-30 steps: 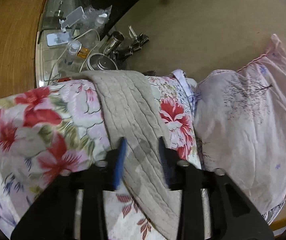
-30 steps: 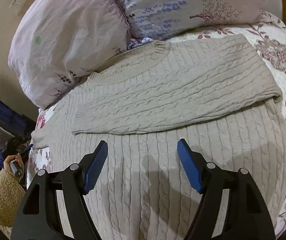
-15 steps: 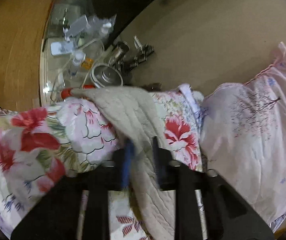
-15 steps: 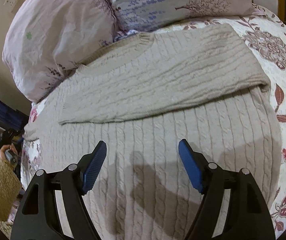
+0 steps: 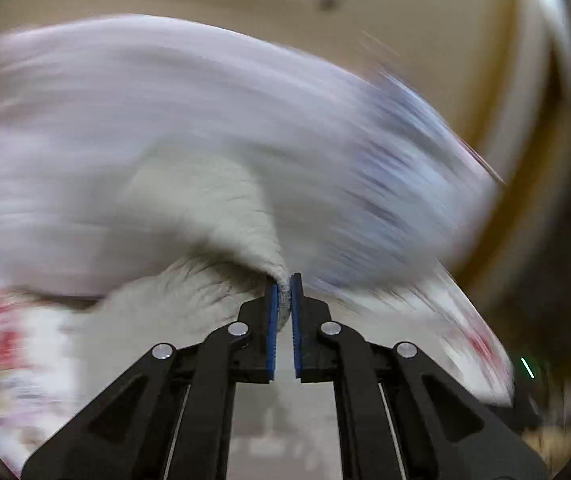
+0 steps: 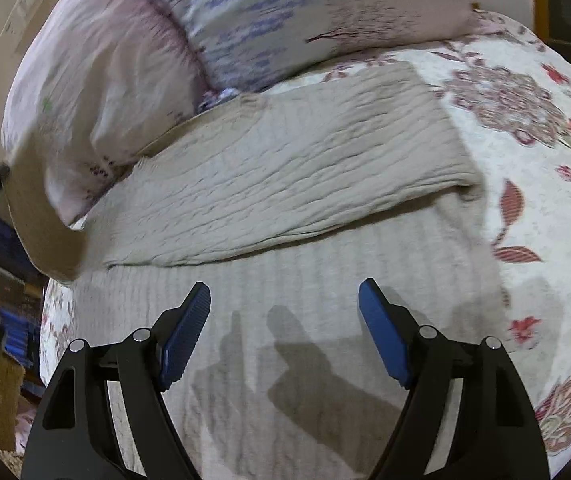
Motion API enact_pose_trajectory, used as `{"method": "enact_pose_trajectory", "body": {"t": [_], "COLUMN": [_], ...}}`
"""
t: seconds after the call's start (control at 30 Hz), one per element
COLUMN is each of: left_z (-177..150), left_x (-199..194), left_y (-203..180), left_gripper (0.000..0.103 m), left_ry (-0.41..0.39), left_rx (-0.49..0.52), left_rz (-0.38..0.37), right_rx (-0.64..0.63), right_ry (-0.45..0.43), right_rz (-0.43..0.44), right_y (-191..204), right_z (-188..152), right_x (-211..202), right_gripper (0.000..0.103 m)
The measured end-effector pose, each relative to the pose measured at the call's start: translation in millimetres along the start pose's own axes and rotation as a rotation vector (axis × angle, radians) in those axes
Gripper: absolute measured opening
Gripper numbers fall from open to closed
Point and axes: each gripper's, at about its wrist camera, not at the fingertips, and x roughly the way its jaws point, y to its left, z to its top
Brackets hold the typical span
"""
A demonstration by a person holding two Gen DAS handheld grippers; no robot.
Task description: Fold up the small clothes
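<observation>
Here the left hand-held gripper point(image 5: 284, 292) pinches the beige sweater's point(image 5: 221, 216) sleeve edge.

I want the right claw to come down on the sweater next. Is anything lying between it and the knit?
Nothing visible does. The right claw hangs open over the bare front of the sweater, with only its own shadow on the knit below. The folded sleeve and the pillows lie farther off. The left claw is shut on a sweater edge.

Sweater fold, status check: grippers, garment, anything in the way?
Left gripper shut on sweater sleeve, view motion-blurred. Right gripper open, above beige cable-knit sweater, other sleeve folded across. Pillows crowd the collar end.
</observation>
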Motion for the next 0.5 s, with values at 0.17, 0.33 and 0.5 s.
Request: {"method": "enact_pose_trajectory", "body": {"t": [0.17,0.33,0.5], "left_z": [-75.5,-114.5,-155.4], "left_x": [56.4,2.0,-58.0], "left_y": [-78.8,-9.3,43.1], "left_gripper": [0.028,0.051,0.06], "left_ry": [0.241,0.237,0.293], "left_rx": [0.135,-0.132,-0.276], "left_rz": [-0.033,0.141,0.291], "right_rx": [0.136,0.251,0.364], "right_ry": [-0.05,-0.113,-0.082], "right_rz": [0.035,0.081,0.02], "right_y": [-42.7,-67.4,-85.2], "right_z": [9.5,41.4,57.6], "right_x": [-16.9,-23.5,-21.3], "right_gripper": [0.078,0.057,0.042]}}
